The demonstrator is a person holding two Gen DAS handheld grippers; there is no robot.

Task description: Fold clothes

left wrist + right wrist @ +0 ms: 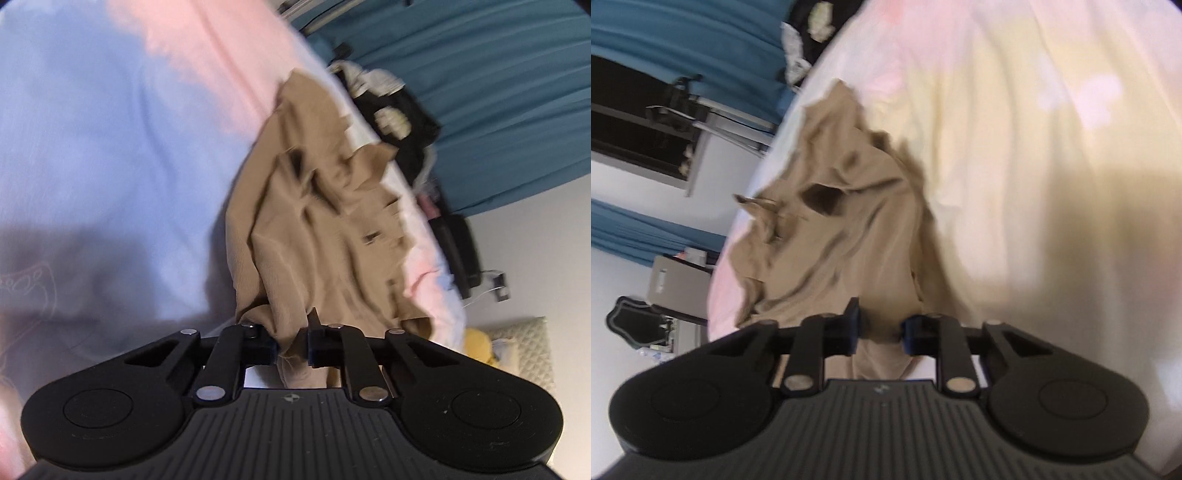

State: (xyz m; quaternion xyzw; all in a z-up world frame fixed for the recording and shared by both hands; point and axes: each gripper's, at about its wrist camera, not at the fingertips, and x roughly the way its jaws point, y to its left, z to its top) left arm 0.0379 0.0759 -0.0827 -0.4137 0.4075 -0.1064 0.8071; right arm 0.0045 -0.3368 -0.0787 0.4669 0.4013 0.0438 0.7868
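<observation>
Both grippers hold a tan garment (314, 221) over a bed dressed in a pastel sheet (110, 147) of blue, pink and pale yellow. Your left gripper (291, 343) is pinched nearly closed on a bunch of the ribbed cloth, and your right gripper (879, 330) is likewise clamped on a fold of the same garment (842, 229), with fabric filling the narrow gap between the jaws in each view.

The garment lies crumpled rather than flat, trailing from your grippers toward the far edge of the bed, where a dark patterned piece of clothing (391, 110) sits just beyond it against the teal curtain (498, 92).

The risks from here look like these. Each hold appears to be on a gathered wad, not a clean hem or corner, so a lift could bring up extra layers and leave the fold lopsided. Both views are motion-blurred, which suggests quick handling; a sharp tug could slip the thin knit out of one gripper. Since the far end of the garment lies close to the bed's edge, pushing it farther that way could drop it over the side or snag the dark clothing.
</observation>
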